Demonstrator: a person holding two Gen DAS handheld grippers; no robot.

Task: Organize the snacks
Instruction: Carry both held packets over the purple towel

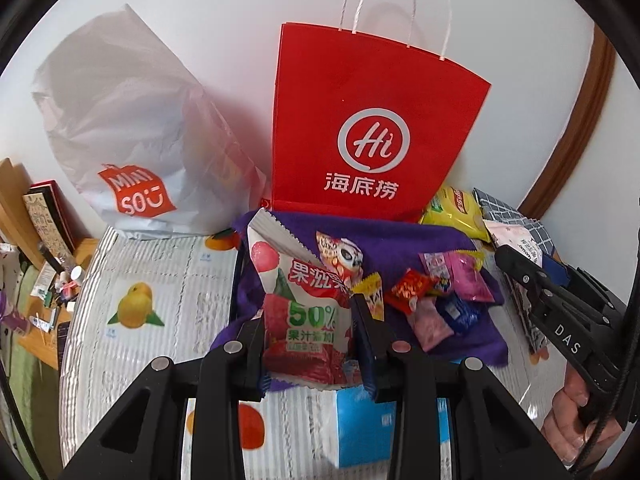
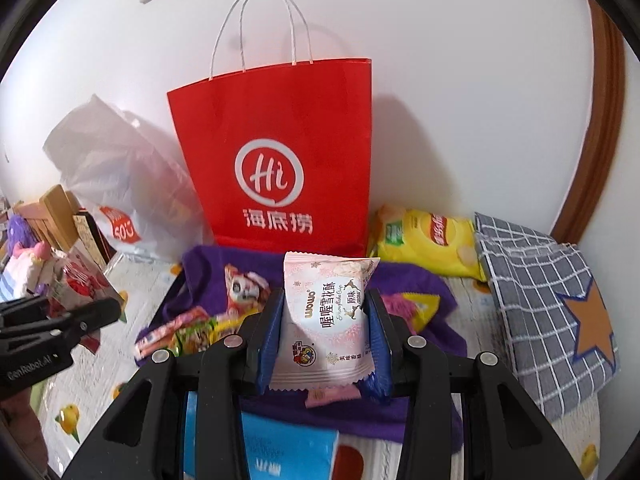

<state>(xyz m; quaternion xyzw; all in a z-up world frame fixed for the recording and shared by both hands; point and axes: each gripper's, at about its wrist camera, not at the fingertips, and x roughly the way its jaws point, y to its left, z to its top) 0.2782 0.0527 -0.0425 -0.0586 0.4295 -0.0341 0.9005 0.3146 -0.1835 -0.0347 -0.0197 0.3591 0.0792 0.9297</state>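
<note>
My left gripper point(image 1: 310, 320) is shut on a red-and-white fruit jelly packet point(image 1: 304, 312) and holds it above a purple cloth point(image 1: 400, 240) strewn with several small candies point(image 1: 436, 300). My right gripper point(image 2: 326, 320) is shut on a pink-white snowflake pastry packet point(image 2: 326, 324) above the same purple cloth point(image 2: 416, 276). A red paper bag with white handles point(image 1: 368, 120) stands upright behind the cloth; it also shows in the right wrist view point(image 2: 280, 152). The right gripper also shows at the right edge of the left wrist view point(image 1: 552, 296).
A white MINISO plastic bag point(image 1: 128, 140) leans on the wall at left. A yellow chip bag point(image 2: 432, 240) and a grey checked cloth with an orange star point(image 2: 560, 312) lie at right. A blue tissue pack point(image 1: 360, 428) sits near me. Clutter lines the wooden shelf point(image 1: 40, 272) at left.
</note>
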